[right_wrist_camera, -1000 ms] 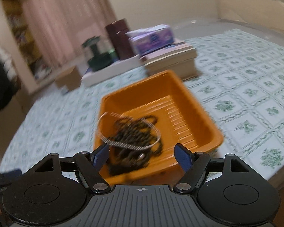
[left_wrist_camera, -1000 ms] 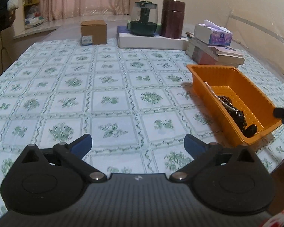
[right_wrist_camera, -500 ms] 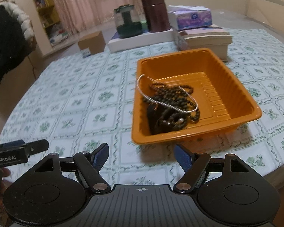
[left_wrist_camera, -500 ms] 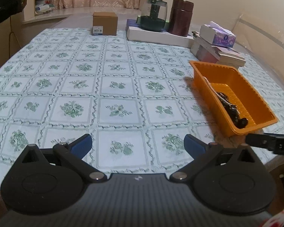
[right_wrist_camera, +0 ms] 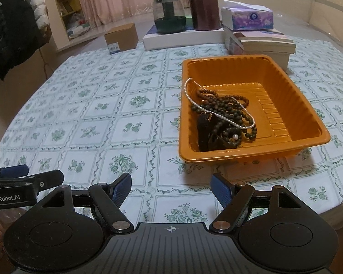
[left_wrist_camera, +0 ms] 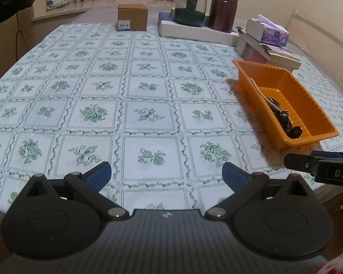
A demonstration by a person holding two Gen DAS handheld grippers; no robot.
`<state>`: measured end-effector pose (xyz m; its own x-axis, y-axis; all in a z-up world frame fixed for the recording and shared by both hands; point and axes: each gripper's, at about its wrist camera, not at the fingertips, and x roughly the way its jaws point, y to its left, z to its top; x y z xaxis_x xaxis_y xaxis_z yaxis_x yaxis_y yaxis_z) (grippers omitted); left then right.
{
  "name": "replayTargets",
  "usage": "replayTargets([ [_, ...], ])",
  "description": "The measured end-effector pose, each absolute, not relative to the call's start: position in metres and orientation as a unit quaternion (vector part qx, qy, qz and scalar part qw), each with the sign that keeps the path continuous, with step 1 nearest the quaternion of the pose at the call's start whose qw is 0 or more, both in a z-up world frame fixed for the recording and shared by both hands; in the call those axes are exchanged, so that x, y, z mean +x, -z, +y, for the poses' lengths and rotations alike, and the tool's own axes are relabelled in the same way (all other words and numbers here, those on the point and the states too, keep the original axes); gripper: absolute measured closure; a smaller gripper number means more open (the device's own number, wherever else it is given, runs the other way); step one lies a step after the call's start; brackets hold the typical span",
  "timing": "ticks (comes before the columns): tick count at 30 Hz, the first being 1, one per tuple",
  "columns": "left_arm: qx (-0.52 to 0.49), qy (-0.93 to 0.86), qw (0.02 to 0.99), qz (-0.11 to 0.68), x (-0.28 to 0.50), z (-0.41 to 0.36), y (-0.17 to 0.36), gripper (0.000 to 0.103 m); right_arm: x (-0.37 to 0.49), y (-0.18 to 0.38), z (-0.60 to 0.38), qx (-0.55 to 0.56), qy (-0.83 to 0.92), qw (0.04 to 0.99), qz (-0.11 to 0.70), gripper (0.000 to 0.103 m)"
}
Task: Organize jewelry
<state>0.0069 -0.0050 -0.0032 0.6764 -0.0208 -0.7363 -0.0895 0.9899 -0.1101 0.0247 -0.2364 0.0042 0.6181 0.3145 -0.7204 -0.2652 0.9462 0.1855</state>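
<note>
Both grippers have backed off toward the near table edge since the earlier frames; the orange tray (right_wrist_camera: 317,137) now sits clear beyond the right gripper's tips instead of right under them, and the blur is gone.

Left to right, relative to the tray: the left gripper (left_wrist_camera: 166,175) is well to the tray's left over bare tablecloth (left_wrist_camera: 148,114), jaws wide, nothing between them. The right gripper (right_wrist_camera: 171,188) is just short of the tray's near wall, jaws also spread, empty.

Jewelry is all in the tray's left half: a pearl strand (right_wrist_camera: 217,111) draped over a heap of dark beads (right_wrist_camera: 226,114) with a black piece (right_wrist_camera: 205,132) at the near-left corner. The tray's long axis runs away from the right gripper; the pile lies ahead and slightly right of its tips. The right hand is nearer, so likely it makes any next reach.

Right view shows the whole pile from above. Left view sees the tray side-on at its right edge, with most of the pile hidden behind the wall, but shows the right gripper's finger (left_wrist_camera: 308,163) near the tray's near end.
</note>
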Motion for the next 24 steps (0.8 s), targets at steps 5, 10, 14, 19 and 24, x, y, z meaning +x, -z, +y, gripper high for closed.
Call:
replayTargets([
  [5, -0.07, -0.022, 0.91, 0.408, 0.005, -0.004, 0.005, 0.001, 0.025, -0.001, -0.231, 0.027, -0.162, 0.898, 0.408, 0.027],
  [10, -0.063, -0.021, 0.91, 0.409, 0.004, -0.007, 0.005, 0.001, 0.024, 0.002, -0.226, 0.025, -0.165, 0.895, 0.413, 0.027],
  [14, -0.058, -0.021, 0.911, 0.408, 0.004, -0.01, 0.004, 0.0, 0.022, 0.004, -0.225, 0.023, -0.167, 0.894, 0.415, 0.027],
  [19, -0.055, -0.021, 0.911, 0.407, 0.003, -0.012, 0.004, 0.0, 0.022, 0.005, -0.225, 0.023, -0.168, 0.893, 0.416, 0.027],
  [24, -0.051, -0.023, 0.912, 0.407, 0.004, -0.013, 0.005, 0.0, 0.022, 0.005, -0.226, 0.024, -0.169, 0.894, 0.415, 0.027],
])
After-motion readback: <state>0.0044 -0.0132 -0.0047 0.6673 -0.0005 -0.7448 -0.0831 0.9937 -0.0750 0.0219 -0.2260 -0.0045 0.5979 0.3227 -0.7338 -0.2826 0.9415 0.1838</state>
